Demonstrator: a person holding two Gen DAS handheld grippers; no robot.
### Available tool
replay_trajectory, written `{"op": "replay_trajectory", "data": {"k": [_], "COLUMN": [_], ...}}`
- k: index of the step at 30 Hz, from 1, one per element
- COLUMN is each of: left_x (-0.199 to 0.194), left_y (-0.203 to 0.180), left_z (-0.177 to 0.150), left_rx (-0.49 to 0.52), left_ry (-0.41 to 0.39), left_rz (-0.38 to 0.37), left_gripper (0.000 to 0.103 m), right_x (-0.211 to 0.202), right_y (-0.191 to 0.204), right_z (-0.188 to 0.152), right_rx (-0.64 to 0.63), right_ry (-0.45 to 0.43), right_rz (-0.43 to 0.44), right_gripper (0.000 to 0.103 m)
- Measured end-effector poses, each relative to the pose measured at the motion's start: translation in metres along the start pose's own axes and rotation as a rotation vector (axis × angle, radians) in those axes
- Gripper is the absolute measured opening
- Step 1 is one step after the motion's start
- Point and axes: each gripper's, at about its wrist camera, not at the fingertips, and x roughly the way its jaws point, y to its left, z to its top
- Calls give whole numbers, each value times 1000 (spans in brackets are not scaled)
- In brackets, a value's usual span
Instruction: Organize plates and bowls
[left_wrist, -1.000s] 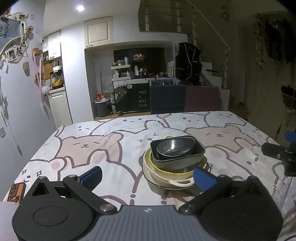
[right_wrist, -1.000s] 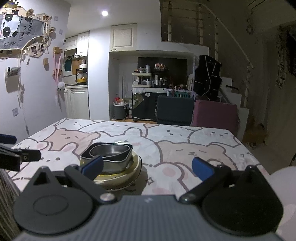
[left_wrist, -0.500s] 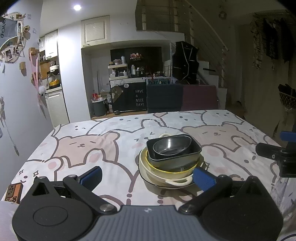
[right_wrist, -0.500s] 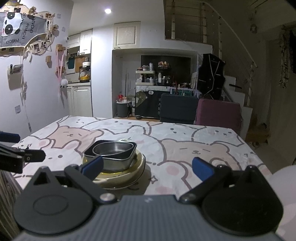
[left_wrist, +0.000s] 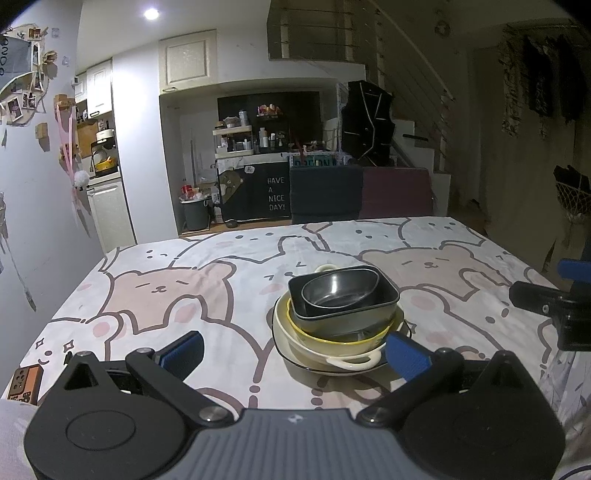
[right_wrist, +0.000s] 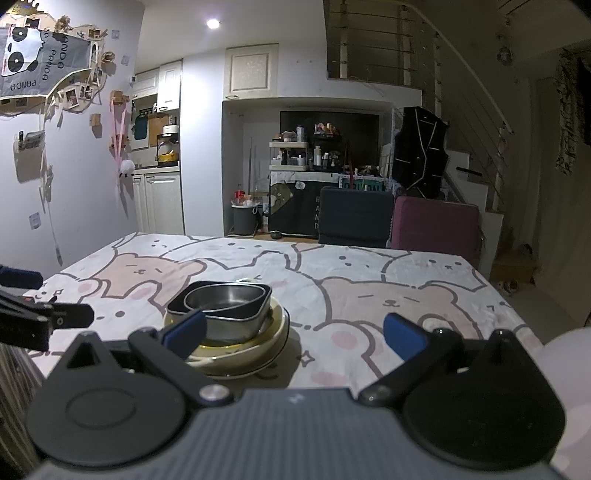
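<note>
From my left wrist camera, the left gripper (left_wrist: 293, 352) has its jaws spread wide and nothing between them; its blue pads (left_wrist: 406, 354) sit low over the tablecloth (left_wrist: 166, 291) with the bear print. The stack of dishes (left_wrist: 338, 321) is my landmark. It stands on the cloth just beyond the right-hand pad, which overlaps the stack's near edge in the picture; I cannot tell whether they touch. At the bottom of the stack is a flat plate with a dark rim (left_wrist: 295, 360), on it a cream bowl with handles (left_wrist: 314, 343), then a yellow-rimmed bowl (left_wrist: 332, 336), then a dark square dish (left_wrist: 343, 317), and inside that a round metal bowl (left_wrist: 338, 291). Right of the stack, near the frame edge, the right gripper (left_wrist: 554, 295) pokes in. Left of the stack, at the near corner of the table, lies a small orange box (left_wrist: 26, 382). Behind the stack, past the table's far edge, stand a dark chair (left_wrist: 325, 194) and a maroon chair (left_wrist: 397, 192).

From my right wrist camera, the right gripper (right_wrist: 293, 332) is also wide open and empty. The stack of dishes (right_wrist: 229, 325) sits behind its left pad (right_wrist: 184, 330), which hides part of the stack's near side. Left of the stack, the left gripper (right_wrist: 44, 321) reaches in from the frame edge.
</note>
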Motion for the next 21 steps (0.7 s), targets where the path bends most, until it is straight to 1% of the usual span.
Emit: {"op": "replay_trajectory", "data": {"k": [21], "left_x": [2], "left_y": [-3], "left_z": [1], "left_rx": [3], "left_ry": [2], "left_rz": [-4], "left_gripper": [103], "right_x": [0], "right_y": [1], "right_z": [0], "right_rx": [1], "right_ry": [-1], "right_rz": [-1], "right_gripper": [103]}}
